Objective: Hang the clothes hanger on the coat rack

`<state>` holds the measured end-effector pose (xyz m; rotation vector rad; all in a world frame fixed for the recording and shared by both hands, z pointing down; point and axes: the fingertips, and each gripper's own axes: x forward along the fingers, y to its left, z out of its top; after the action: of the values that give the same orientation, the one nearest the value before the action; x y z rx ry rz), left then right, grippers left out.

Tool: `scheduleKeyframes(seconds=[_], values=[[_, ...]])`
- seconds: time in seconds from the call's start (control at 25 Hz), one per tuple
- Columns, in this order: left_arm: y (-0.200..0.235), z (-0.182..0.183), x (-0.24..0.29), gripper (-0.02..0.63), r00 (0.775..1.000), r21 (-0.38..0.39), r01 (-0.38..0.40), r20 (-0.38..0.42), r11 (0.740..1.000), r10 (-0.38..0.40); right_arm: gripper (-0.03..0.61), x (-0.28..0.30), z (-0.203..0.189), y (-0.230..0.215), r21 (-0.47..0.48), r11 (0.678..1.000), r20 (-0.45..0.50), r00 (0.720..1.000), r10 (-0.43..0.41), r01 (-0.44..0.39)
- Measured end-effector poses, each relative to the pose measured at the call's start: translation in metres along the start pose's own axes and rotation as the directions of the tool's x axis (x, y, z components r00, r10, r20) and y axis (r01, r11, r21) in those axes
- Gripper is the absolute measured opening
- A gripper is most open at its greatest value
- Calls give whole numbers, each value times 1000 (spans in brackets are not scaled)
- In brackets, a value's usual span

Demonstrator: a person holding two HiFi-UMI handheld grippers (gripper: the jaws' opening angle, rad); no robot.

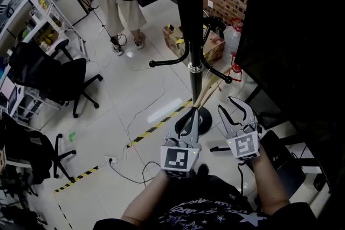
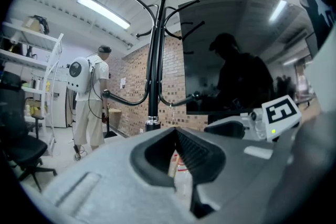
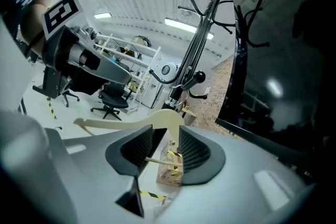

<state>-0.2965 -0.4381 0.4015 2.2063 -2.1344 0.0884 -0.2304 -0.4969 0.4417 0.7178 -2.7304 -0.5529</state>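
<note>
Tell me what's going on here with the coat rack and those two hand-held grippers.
A person is working at a black coat rack with a gripper in each hand. The right gripper has its tongs apart, and a pale wooden hanger shows between and just past them, not pinched. In the head view the hanger sits close to the pole below the lower hooks; I can't tell whether it already hangs from one. The left gripper waits beside it, tongs together and empty.
</note>
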Motion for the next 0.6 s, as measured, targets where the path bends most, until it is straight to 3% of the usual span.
scheduleKeyframes(seconds=[0.28,0.44,0.6], values=[[2,20,-21,5,998,-46,-32,52,998,34,126,-14,38,14,88,996,98,995,-32,23],[4,48,-34,5,992,-54,-35,116,998,41,33,-28,74,9,90,993,168,982,-90,76],[5,56,-38,5,990,-35,-41,131,999,45,8,-37,87,4,115,987,195,972,-129,108]])
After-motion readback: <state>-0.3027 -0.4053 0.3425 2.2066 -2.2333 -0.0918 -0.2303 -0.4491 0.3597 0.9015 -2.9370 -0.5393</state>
